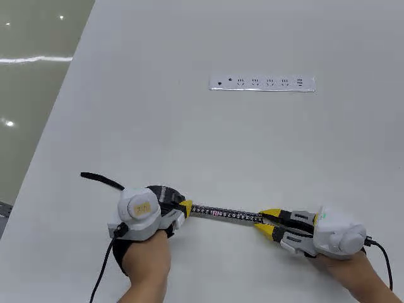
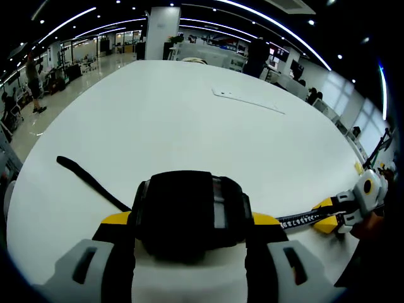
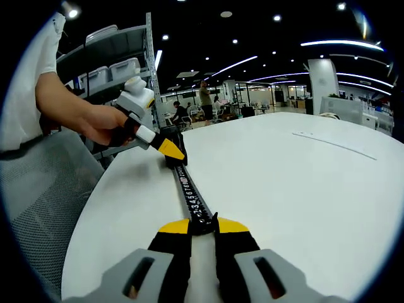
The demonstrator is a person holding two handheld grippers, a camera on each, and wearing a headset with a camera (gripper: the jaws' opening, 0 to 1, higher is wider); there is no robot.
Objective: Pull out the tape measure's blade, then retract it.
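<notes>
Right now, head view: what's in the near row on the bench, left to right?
Black strap → tape measure case, held in the left claw → pulled-out blade → right claw, shut on the blade's end. The power strip lies farther back, outside that row.

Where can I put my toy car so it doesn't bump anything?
The wide bare table between the power strip and the tape measure is free. Crowded along the near edge: left hand-held gripper, right hand-held gripper, blade, black strap.

Left gripper (image 1: 182,213), at seven o'clock, points toward three, jaws clamped around the tape case (image 1: 165,196). Right gripper (image 1: 265,221), at five o'clock, points toward nine, jaws pinching the blade (image 1: 224,214).
</notes>
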